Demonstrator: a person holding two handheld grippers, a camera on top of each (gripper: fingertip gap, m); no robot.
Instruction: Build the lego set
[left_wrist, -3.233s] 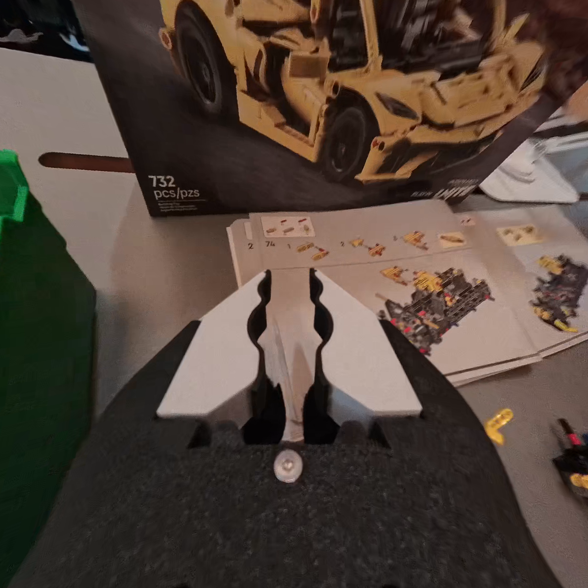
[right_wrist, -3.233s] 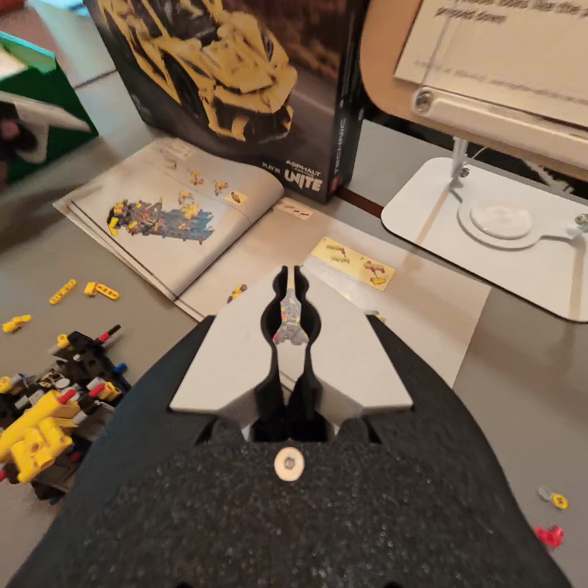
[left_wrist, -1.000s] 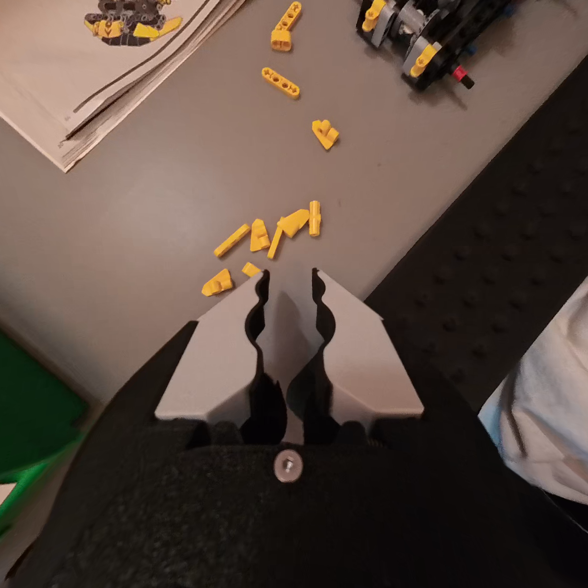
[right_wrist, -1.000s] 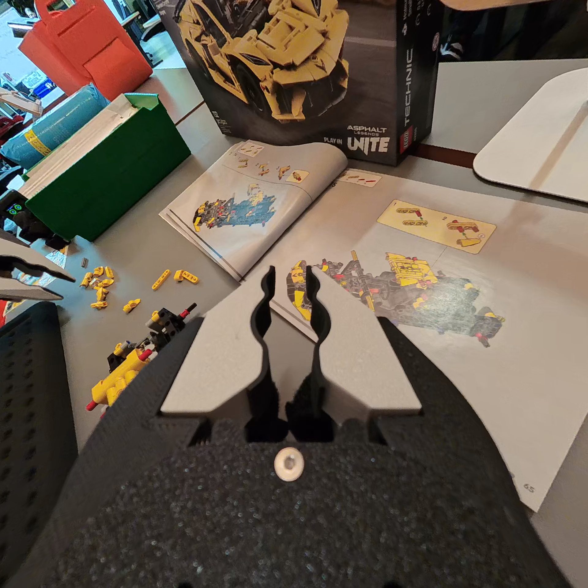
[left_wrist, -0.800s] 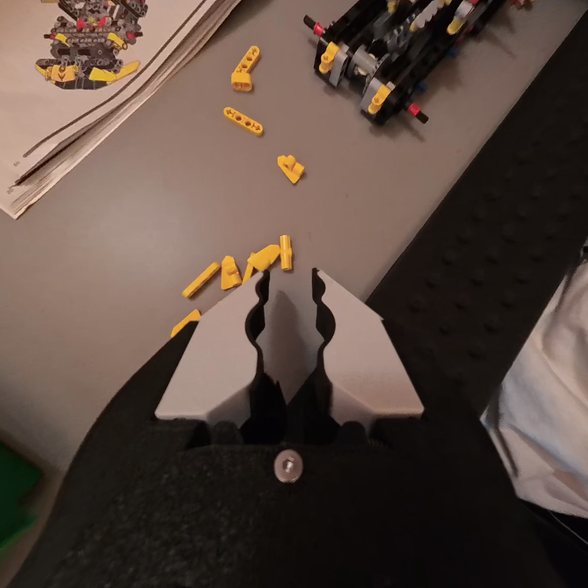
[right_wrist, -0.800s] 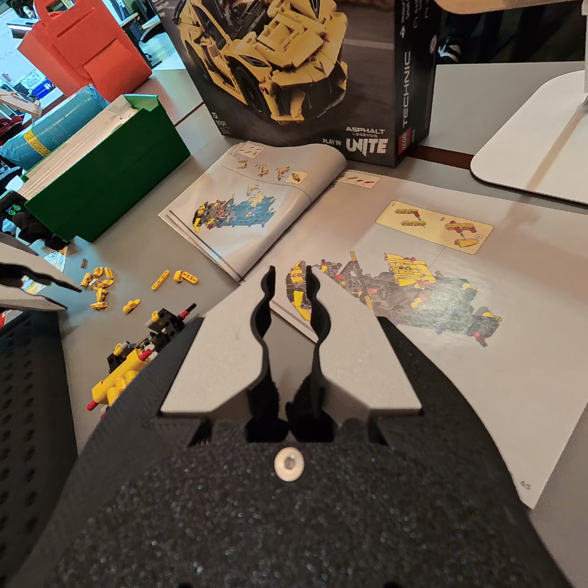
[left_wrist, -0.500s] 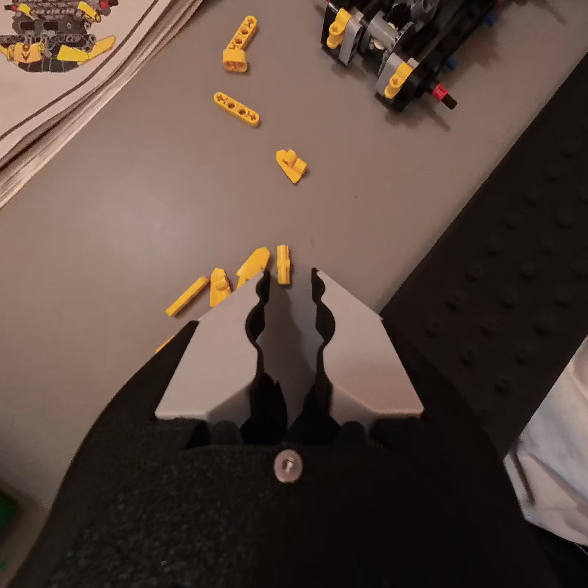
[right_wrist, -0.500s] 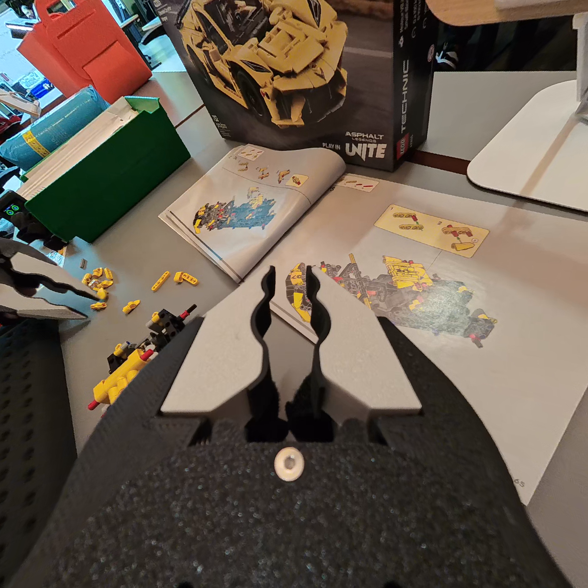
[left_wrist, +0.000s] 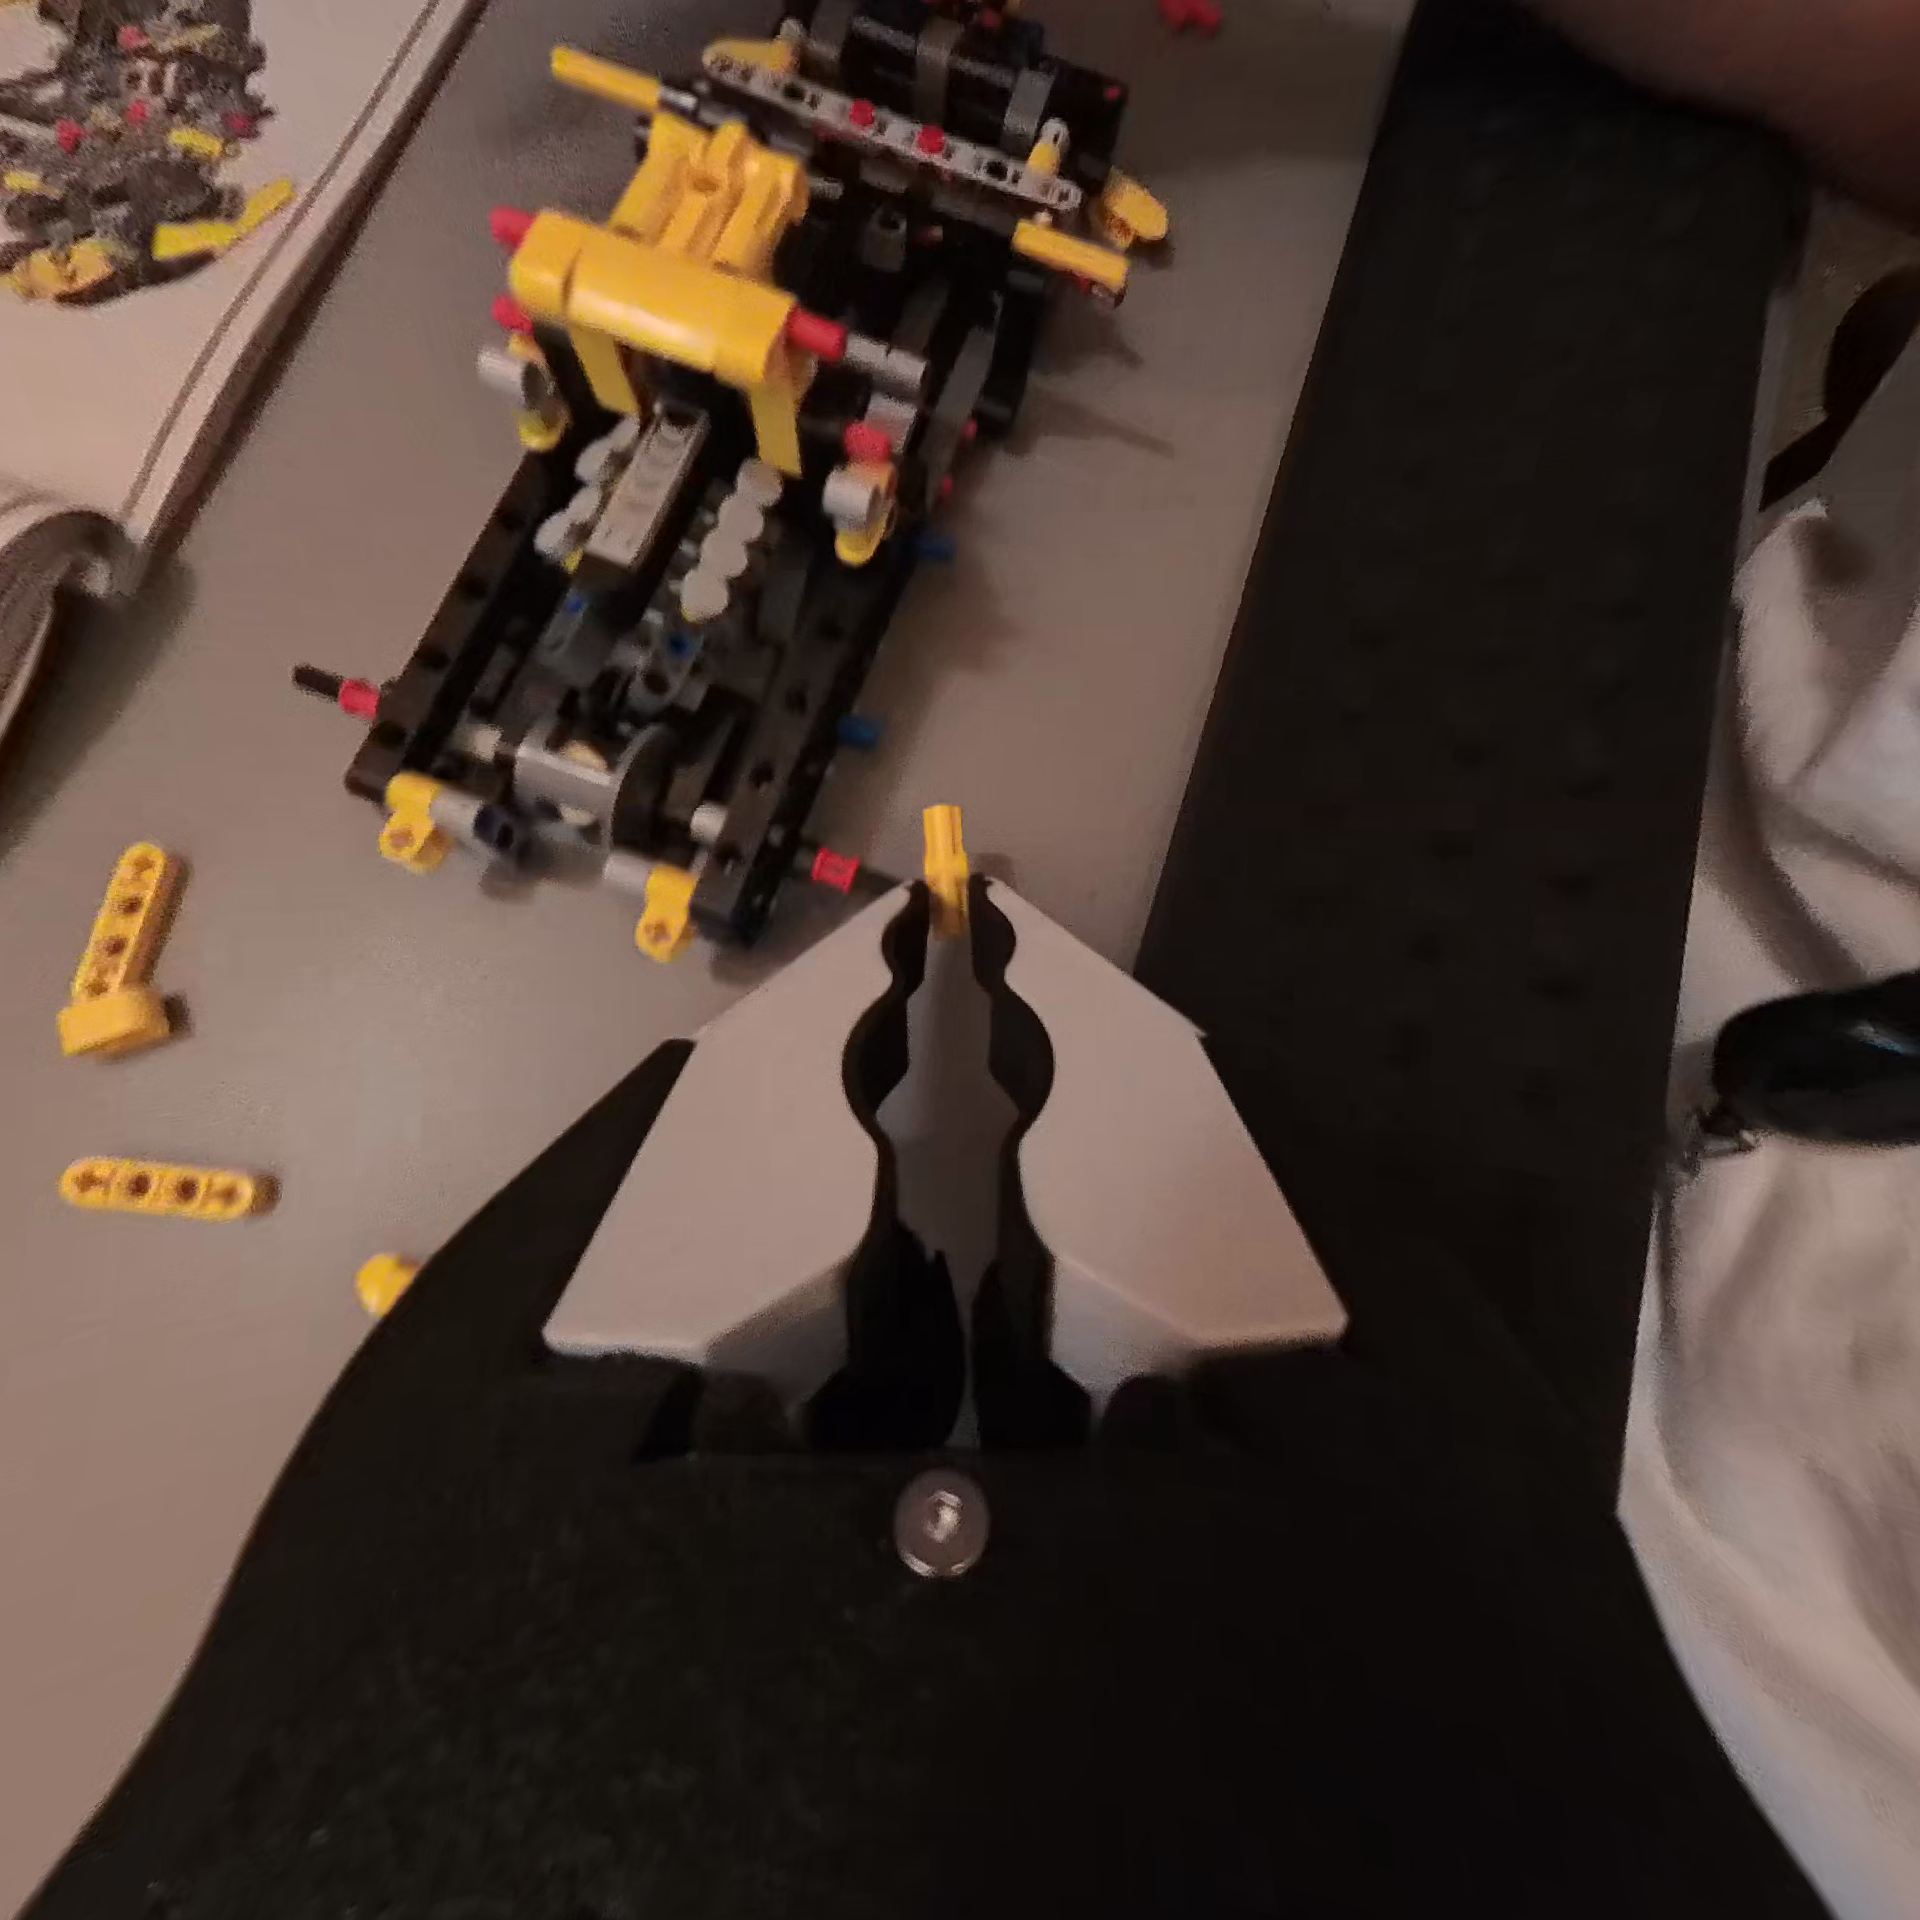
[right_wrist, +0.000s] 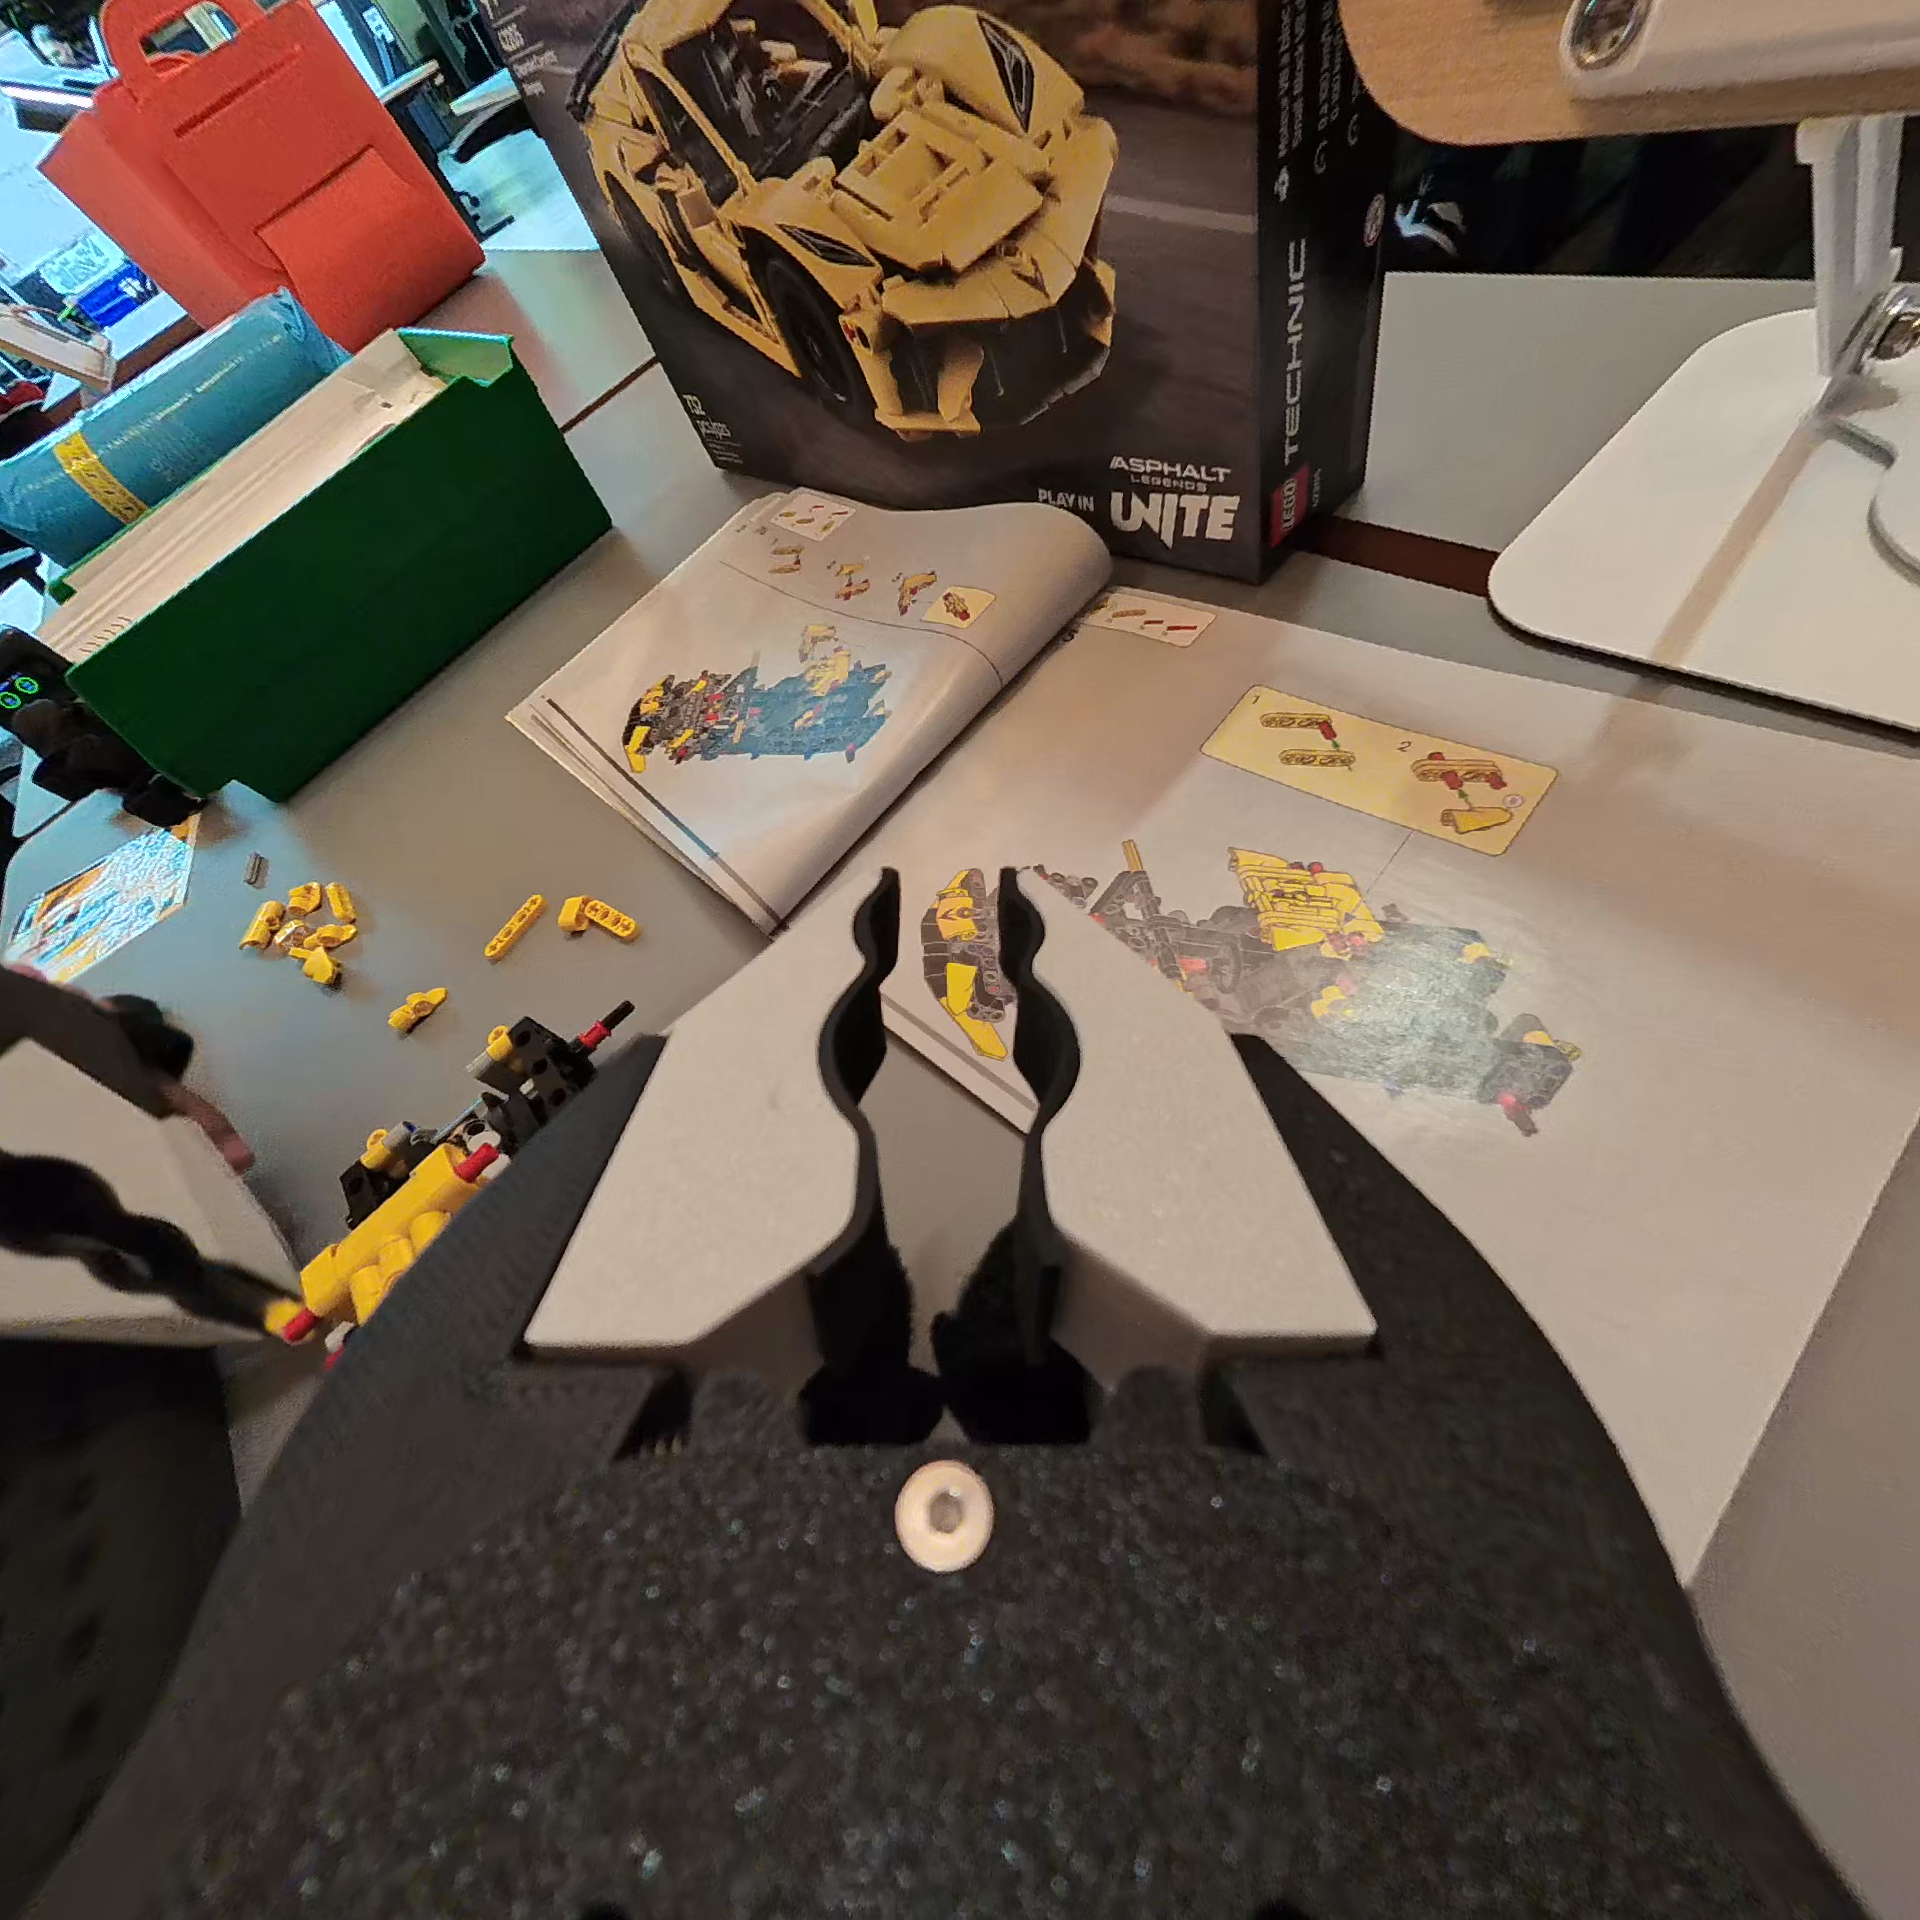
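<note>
Chassis (left_wrist: 717, 488) sits on the surface (left_wrist: 312, 1039); just beside its near end, the left hand-held gripper (left_wrist: 943, 896) pinches a yellow pin (left_wrist: 943, 857), likely for insertion, which needs careful alignment with a hole. The right hand-held gripper (right_wrist: 943, 894) hangs spread, empty, beyond the chassis.

A grey table (right_wrist: 447, 831) fills most of the right wrist view, its top matt under soft, warm light — a seam with a dark reddish strip (right_wrist: 1392, 545) runs across it at the back. Along the near edge in the left wrist view lies a black studded mat (left_wrist: 1455, 623), dim and shadowed. Up at the far right, a white flat stand base (right_wrist: 1683, 551) sits on the table, with a light wooden board (right_wrist: 1455, 94) overhanging it. Beyond the table's far left corner the room is brighter — daylight there, and cluttered desks (right_wrist: 62, 270), too small to make out
</note>
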